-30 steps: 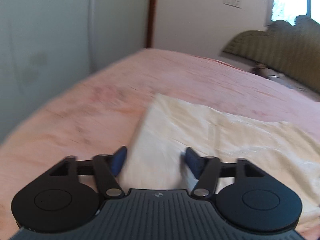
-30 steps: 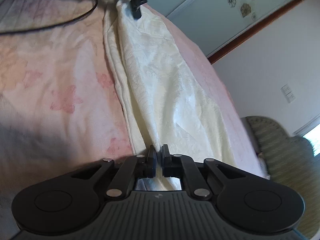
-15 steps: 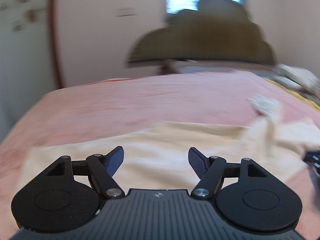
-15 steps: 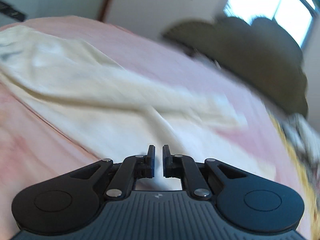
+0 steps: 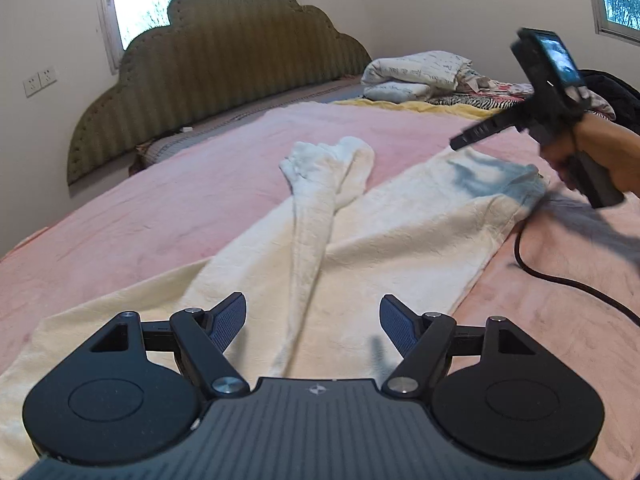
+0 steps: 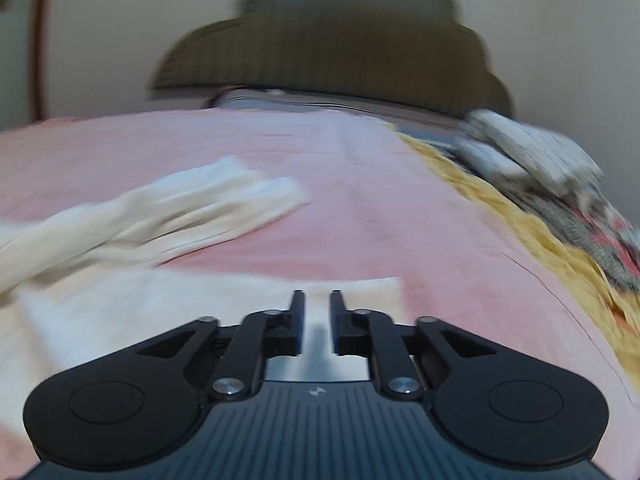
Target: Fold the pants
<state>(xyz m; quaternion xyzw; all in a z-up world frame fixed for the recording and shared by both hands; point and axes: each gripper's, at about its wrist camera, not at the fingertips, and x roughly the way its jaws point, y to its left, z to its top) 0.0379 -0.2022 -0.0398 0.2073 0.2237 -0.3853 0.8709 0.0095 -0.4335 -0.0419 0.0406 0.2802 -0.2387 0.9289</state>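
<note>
Left gripper: my black two-finger left gripper (image 5: pixel 312 322) hung just above the near end of the cloth, its blue-padded fingers (image 5: pixel 229 317) spread wide with nothing between them.

Right gripper: my black right gripper (image 6: pixel 317 312) sat low over a corner of the cloth, its fingers close together with a narrow slit between them; pale fabric showed through the slit, but I could not tell whether any of it was pinched. From the left wrist view the same tool was blurred, gripped in my right hand (image 5: pixel 592 152) above the far right corner of the cloth.

Pants: the cream-white textured pants (image 5: pixel 400 240) lay spread across the bed, one leg twisted into a narrow rope running away toward a bunched white cuff. In the right wrist view the legs (image 6: pixel 192 208) stretched off to the left.

Bed cover: a pink, slightly rumpled bed cover (image 5: pixel 160 208) lay under the pants.

Cable: a black cable (image 5: pixel 560 276) curved over the cover, just beside the right edge of the pants.

Headboard: an olive-green scalloped padded headboard (image 5: pixel 224 60) stood against the wall.

Bedding: folded white patterned bedding (image 5: pixel 416 74) rested near the headboard, well apart from the pants.
</note>
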